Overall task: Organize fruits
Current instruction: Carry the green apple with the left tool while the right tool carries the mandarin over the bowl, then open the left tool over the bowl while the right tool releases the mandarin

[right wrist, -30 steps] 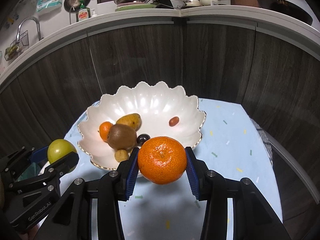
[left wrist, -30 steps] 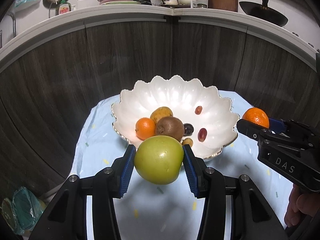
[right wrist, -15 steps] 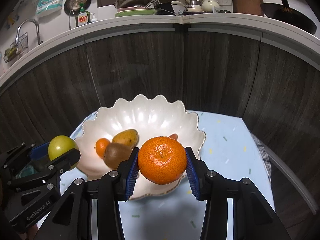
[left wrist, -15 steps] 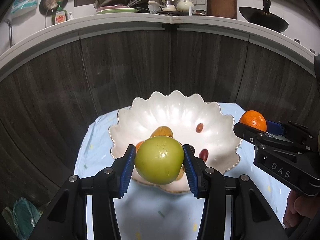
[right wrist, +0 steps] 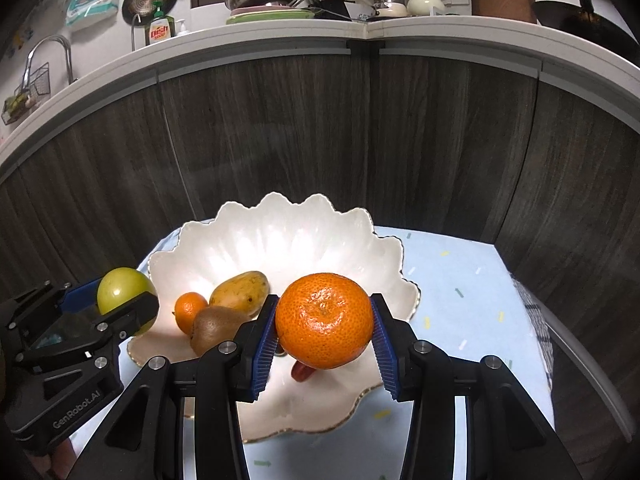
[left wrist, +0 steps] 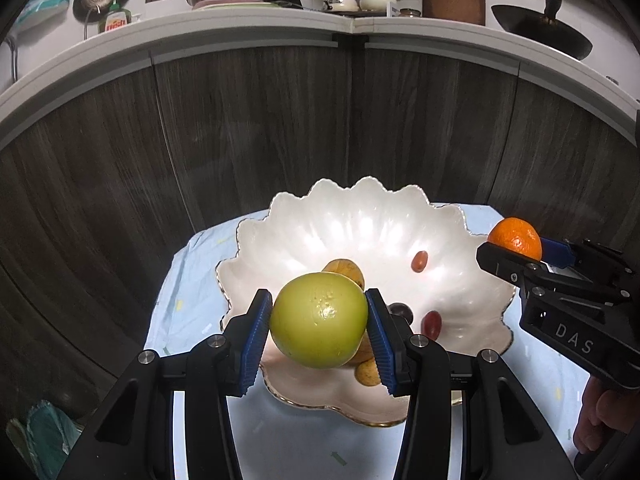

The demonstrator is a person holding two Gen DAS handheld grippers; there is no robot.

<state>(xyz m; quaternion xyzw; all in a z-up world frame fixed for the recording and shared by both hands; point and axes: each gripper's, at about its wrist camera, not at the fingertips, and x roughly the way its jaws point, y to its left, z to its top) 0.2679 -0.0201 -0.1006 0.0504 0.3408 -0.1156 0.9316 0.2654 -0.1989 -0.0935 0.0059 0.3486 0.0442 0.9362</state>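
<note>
You stood at a small table (left wrist: 192, 280) with a light blue cloth, in front of dark wood kitchen cupboards (left wrist: 260, 140). The big white bowl (left wrist: 360, 216) sat in the middle of it. A moment before, it lay lower under both cameras; then you lifted both tools up and moved them over its near edge. Your left gripper (left wrist: 319, 320) was squeezed tight on the green apple (left wrist: 319, 320), which hung above the fruit in the bowl. Your right gripper (right wrist: 324, 322) was squeezed tight on the big orange (right wrist: 324, 322), also over the bowl. A mango (right wrist: 240, 292), a kiwi (right wrist: 216, 328) and a small orange (right wrist: 190, 310) already lay inside. So both fruits looked ready to be put down in there.
</note>
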